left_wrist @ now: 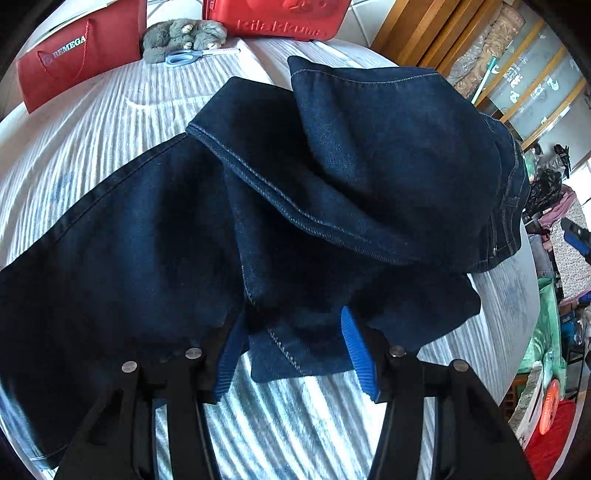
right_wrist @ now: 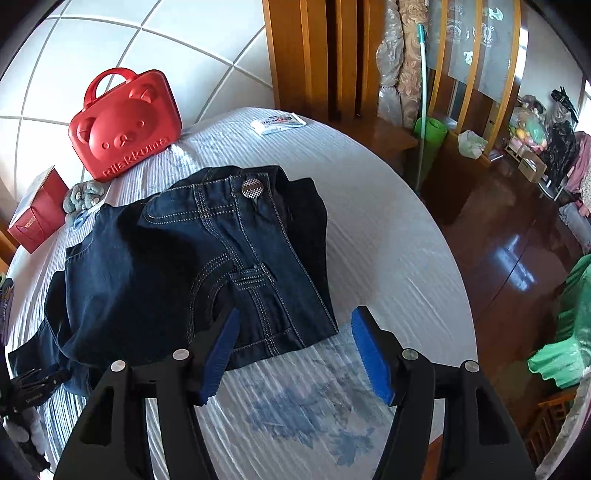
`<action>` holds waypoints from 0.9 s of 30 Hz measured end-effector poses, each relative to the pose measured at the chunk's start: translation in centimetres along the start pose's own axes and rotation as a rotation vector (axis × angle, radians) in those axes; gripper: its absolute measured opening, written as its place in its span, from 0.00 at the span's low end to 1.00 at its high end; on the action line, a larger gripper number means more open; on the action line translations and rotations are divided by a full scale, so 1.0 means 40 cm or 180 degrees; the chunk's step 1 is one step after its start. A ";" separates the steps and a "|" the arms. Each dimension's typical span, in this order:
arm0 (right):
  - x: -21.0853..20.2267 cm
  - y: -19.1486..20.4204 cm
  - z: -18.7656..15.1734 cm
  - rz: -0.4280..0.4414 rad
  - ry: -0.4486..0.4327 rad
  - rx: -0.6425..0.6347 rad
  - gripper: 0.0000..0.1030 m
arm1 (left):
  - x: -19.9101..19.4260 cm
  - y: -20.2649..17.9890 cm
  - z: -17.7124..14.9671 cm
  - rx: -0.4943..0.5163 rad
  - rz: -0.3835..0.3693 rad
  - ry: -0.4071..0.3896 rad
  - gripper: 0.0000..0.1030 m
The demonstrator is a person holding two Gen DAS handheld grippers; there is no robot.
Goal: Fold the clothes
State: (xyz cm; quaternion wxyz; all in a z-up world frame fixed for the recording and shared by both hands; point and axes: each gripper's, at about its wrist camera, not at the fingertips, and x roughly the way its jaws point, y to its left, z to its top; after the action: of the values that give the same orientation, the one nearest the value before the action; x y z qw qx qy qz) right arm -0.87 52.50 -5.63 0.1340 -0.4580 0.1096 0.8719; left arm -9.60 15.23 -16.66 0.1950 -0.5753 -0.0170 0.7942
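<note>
Left wrist view: dark jeans point(left_wrist: 332, 192) lay bunched on the striped bedcover point(left_wrist: 110, 122), left gripper point(left_wrist: 295, 354) spread wide over a hem edge, gripping nothing, right wrist view: right gripper point(right_wrist: 295, 354) spread wide, empty, at the jeans' point(right_wrist: 207, 258) near edge, red bear case point(right_wrist: 125, 125) behind

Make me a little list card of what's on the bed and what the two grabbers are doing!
surface: striped bed cover
clothes: dark blue jeans, partly folded
left gripper: open, denim edge between its blue pads
right gripper: open, at the jeans' near edge
red bear case: behind the jeans
red paper bag: far corner
grey plush toy: beside blue scissors
</note>
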 end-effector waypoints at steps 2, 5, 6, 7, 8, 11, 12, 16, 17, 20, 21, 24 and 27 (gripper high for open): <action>0.013 -0.018 -0.006 0.0037 0.0015 0.0023 0.61 | 0.013 -0.011 0.008 -0.0013 0.0000 -0.0002 0.60; 0.041 -0.030 -0.002 0.0129 0.0043 0.0029 0.63 | 0.021 -0.024 0.017 -0.0115 0.0027 -0.0062 0.61; 0.054 -0.031 0.001 0.0167 0.0047 0.0014 0.67 | 0.023 -0.029 0.019 -0.0139 0.0043 -0.0086 0.61; 0.068 -0.031 0.005 0.0204 0.0051 -0.0001 0.69 | 0.025 -0.035 0.020 -0.0154 0.0073 -0.0111 0.61; 0.083 -0.029 0.013 0.0256 0.0053 -0.0023 0.74 | 0.024 -0.041 0.022 -0.0164 0.0091 -0.0123 0.56; 0.132 -0.021 0.041 0.0407 0.0075 -0.0101 0.78 | 0.017 -0.063 0.034 -0.0177 0.0244 -0.0137 0.10; 0.146 -0.015 0.047 0.0437 0.0080 -0.0138 0.83 | 0.014 -0.071 0.040 -0.0151 0.0276 -0.0135 0.08; 0.226 0.014 0.076 0.0512 0.0167 -0.0256 0.80 | -0.007 -0.093 0.051 -0.0076 0.0346 -0.0189 0.06; 0.245 0.027 0.076 0.0543 0.0257 -0.0275 0.42 | -0.019 -0.092 0.052 -0.0089 0.0347 -0.0228 0.05; 0.243 0.074 0.073 0.0498 0.0296 -0.0434 0.18 | -0.073 -0.085 0.059 -0.0146 0.0379 -0.0394 0.05; 0.219 0.086 0.074 0.0469 0.0198 -0.0494 0.17 | -0.102 -0.081 0.065 -0.0136 0.0445 -0.0490 0.05; 0.128 0.104 0.090 0.0459 -0.0163 -0.0556 0.14 | -0.209 -0.057 0.089 -0.0130 0.0676 -0.0814 0.05; 0.008 0.093 0.143 0.0440 -0.0598 -0.0469 0.14 | -0.324 -0.005 0.103 -0.0221 0.0956 -0.1110 0.05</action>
State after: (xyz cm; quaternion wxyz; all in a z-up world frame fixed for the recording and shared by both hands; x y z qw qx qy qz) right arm -6.69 50.86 -2.44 0.0493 -0.3743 0.0635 0.9238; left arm -9.93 11.97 -3.45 0.0488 -0.4319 0.0080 0.9006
